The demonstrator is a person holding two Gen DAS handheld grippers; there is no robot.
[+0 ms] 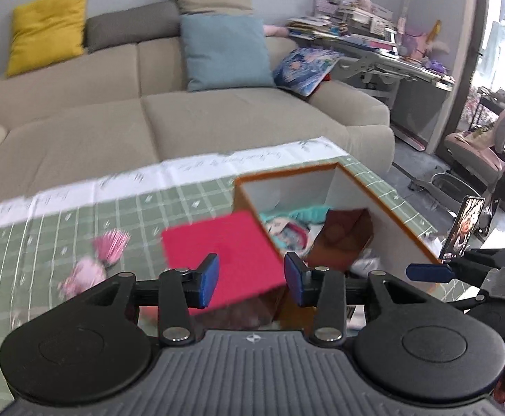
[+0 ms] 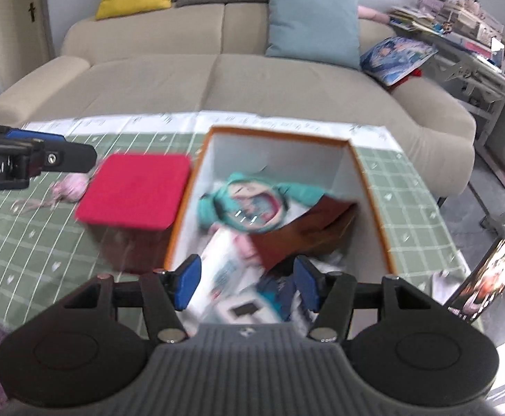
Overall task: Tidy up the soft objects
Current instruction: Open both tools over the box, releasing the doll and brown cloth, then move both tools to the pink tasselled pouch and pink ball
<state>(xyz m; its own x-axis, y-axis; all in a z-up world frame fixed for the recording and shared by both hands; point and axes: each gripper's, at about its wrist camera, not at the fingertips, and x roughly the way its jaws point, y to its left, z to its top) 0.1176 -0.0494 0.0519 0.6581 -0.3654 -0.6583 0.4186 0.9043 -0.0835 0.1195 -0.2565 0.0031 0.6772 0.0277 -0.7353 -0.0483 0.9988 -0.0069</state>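
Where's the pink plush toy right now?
The pink plush toy lies on the green checked tablecloth, left of the red pad and outside the orange-rimmed box.

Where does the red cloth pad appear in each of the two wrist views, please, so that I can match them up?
Left wrist view: the red pad lies low in the centre, just beyond the left gripper, left of the box.
Right wrist view: the red pad lies left of centre, against the box's left wall.
Shared landmark: the blue cushion on the sofa.
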